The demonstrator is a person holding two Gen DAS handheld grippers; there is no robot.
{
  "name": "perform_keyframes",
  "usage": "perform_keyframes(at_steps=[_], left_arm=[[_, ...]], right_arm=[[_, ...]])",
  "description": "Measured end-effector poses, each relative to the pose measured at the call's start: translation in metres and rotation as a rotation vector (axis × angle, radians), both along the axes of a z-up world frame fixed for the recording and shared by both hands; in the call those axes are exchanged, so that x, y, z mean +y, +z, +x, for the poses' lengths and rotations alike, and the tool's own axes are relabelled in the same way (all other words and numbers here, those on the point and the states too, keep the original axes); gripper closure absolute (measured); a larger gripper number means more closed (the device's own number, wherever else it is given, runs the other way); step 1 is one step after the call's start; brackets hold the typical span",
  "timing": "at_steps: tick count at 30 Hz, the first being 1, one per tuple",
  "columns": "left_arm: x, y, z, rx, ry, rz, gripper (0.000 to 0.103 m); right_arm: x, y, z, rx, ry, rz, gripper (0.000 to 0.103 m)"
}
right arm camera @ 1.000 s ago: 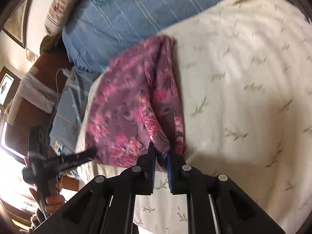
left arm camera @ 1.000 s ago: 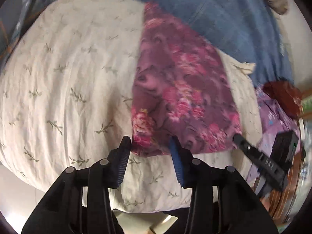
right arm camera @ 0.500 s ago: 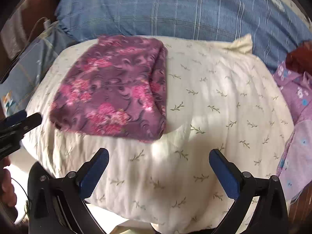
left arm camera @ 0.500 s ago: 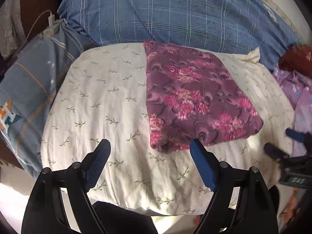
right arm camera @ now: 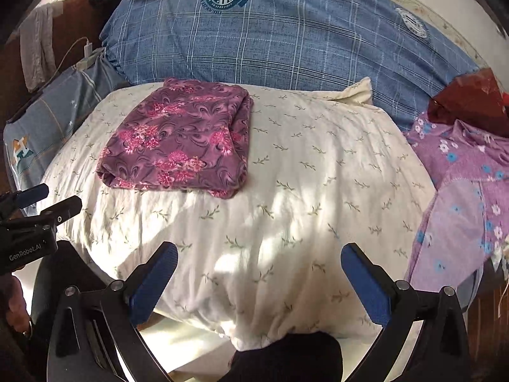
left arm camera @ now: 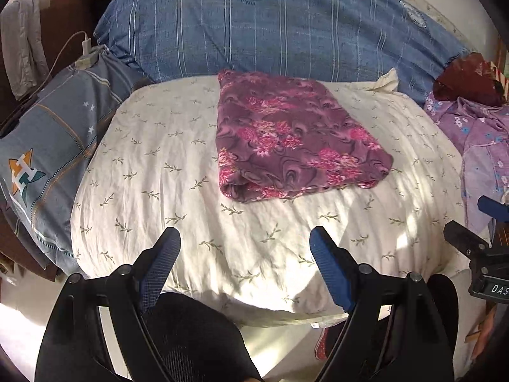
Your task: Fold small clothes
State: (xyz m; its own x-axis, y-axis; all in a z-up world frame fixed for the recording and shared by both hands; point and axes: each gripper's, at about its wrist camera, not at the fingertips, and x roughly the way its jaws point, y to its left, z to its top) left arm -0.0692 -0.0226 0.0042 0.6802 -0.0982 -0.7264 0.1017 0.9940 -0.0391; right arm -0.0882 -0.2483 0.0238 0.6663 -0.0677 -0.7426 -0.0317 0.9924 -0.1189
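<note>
A folded floral cloth (left arm camera: 292, 138) lies on a cream pillow (left arm camera: 178, 191) before a blue plaid cushion (left arm camera: 286, 31), while the left gripper (left arm camera: 245, 264) and right gripper (right arm camera: 259, 281) hover apart from it, jaws spread wide, holding nothing.

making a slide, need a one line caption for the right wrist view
Open right tongs hover over the cream pillow, clear of the folded purple floral garment.
</note>
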Motion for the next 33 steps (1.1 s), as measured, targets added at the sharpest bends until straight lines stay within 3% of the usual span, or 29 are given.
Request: perform_keyframes(at_steps=[4, 11, 24, 33], left_arm=[[-0.002, 0.007, -0.021, -0.037, -0.014, -0.001, 0.019], [-0.005, 0.005, -0.043, -0.032, -0.051, 0.015, 0.019], [-0.023, 0.013, -0.056, -0.039, -0.152, 0.004, 0.019], [-0.028, 0.010, -0.055, -0.027, -0.166, 0.004, 0.019]], right_arm=[[-0.004, 0.005, -0.020, -0.022, -0.016, 0.011, 0.000], [0.001, 0.015, -0.047, -0.062, -0.012, -0.025, 0.000], [-0.009, 0.024, -0.054, -0.086, -0.039, -0.033, 0.000], [-0.009, 0.023, -0.051, -0.081, -0.040, -0.040, 0.000]])
